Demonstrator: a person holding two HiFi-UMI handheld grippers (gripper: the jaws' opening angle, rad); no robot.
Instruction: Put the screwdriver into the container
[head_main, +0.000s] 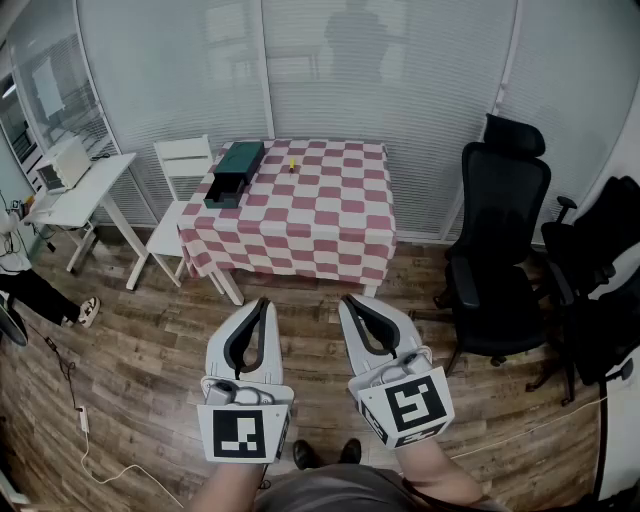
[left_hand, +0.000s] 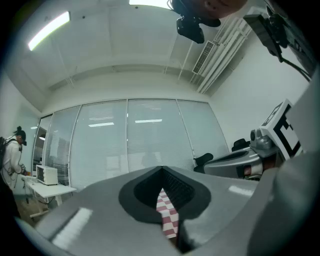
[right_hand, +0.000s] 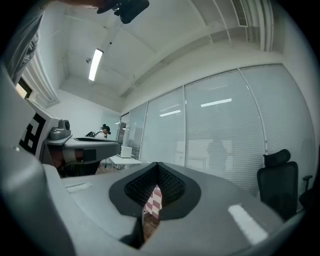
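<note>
Red-and-white checked tablecloth (head_main: 310, 215) at twelve o'clock, bearing a dark green container (head_main: 232, 172) and a yellow screwdriver (head_main: 291, 164). Black office chairs (head_main: 505, 200) at three o'clock; brown plank floor (head_main: 150, 330).

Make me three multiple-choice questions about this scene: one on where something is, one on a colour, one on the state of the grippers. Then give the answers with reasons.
1. Where on the tablecloth does the dark green container lie?
A. by its left edge
B. at its centre
C. by its right edge

2. What colours is that tablecloth?
A. blue and white
B. red and white checks
C. plain green

3. How are the left gripper and the right gripper?
A. both wide open
B. one holds a tool
C. both shut and empty

Answers:
1. A: the head view shows the container along the left edge, toward the far end.
2. B: the red and white checks show in every view.
3. C: each gripper's jaws meet at the tips with nothing between them, and the screwdriver lies on the tablecloth.
</note>
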